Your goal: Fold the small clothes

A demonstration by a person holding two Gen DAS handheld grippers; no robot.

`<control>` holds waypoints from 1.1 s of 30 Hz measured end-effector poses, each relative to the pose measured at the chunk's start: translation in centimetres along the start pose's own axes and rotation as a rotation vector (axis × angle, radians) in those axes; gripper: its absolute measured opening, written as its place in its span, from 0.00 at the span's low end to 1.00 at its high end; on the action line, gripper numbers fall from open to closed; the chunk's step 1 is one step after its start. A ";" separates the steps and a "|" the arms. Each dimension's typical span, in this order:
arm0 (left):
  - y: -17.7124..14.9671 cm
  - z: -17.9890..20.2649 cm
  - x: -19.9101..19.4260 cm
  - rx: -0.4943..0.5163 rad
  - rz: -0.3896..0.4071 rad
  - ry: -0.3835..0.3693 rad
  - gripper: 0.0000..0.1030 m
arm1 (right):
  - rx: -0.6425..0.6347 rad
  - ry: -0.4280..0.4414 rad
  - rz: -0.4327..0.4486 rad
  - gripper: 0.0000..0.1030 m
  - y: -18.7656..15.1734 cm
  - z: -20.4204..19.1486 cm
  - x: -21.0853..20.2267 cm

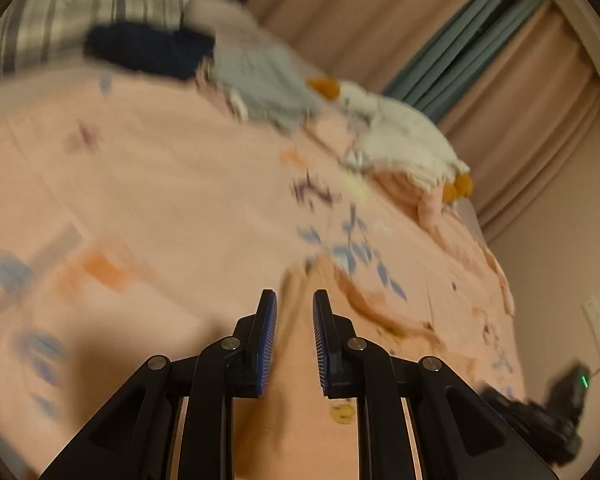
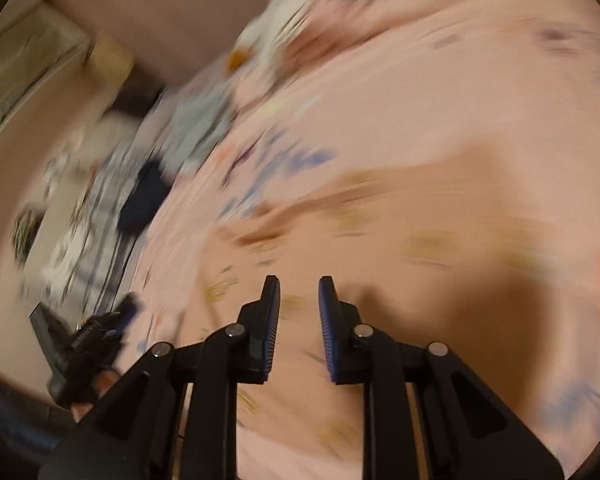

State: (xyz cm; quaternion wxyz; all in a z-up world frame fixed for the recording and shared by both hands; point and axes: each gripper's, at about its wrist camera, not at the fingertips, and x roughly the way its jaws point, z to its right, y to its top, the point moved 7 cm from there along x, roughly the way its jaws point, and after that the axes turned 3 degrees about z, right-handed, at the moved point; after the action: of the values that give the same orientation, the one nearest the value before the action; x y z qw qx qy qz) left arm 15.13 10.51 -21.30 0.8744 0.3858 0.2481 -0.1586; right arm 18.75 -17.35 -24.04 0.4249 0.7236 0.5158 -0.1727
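Both views are motion-blurred. The left gripper [image 1: 295, 300] hangs over a pink garment [image 1: 300, 360] lying on the pink printed bedspread [image 1: 160, 184], its fingers apart with a narrow gap and nothing between them. The right gripper [image 2: 299, 288] sits over the same pink cloth, fingers likewise apart and empty. Wide bare bedspread lies ahead of the left fingers. Far off, near the bed's edge, lie a navy garment [image 1: 148, 50], a pale blue garment [image 1: 260, 84] and a white plush toy [image 1: 396, 136].
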 end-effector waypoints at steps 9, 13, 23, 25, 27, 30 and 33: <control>-2.3 -1.7 2.5 -0.053 -0.092 -0.099 0.14 | -0.030 -0.070 -0.042 0.15 4.7 -1.8 11.5; -2.5 -0.6 1.8 0.043 -0.096 -0.100 0.35 | -0.059 -0.111 0.008 0.23 5.3 -0.7 6.6; -4.4 2.5 0.2 0.075 -0.126 -0.248 0.46 | -0.006 0.012 0.136 0.37 -0.3 2.3 -2.7; -4.0 3.0 -1.4 0.062 -0.098 -0.283 0.46 | -0.027 0.024 0.095 0.34 -1.5 1.4 -1.0; -3.8 4.1 -3.2 0.107 -0.066 -0.340 0.46 | -0.062 0.070 0.025 0.32 -3.1 -0.3 1.1; -5.6 5.0 -3.0 0.138 -0.166 -0.399 0.46 | -0.092 0.162 -0.056 0.31 -4.7 -3.1 3.8; -9.1 2.8 -0.2 0.103 -0.312 -0.321 0.46 | -0.149 0.054 -0.071 0.26 -5.5 -2.9 5.4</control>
State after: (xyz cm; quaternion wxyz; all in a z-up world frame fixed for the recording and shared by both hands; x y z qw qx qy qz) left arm 11.56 2.49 -24.93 0.8466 0.3568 0.1537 -0.3637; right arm 15.55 -11.18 -28.47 0.4571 0.6757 0.5637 -0.1291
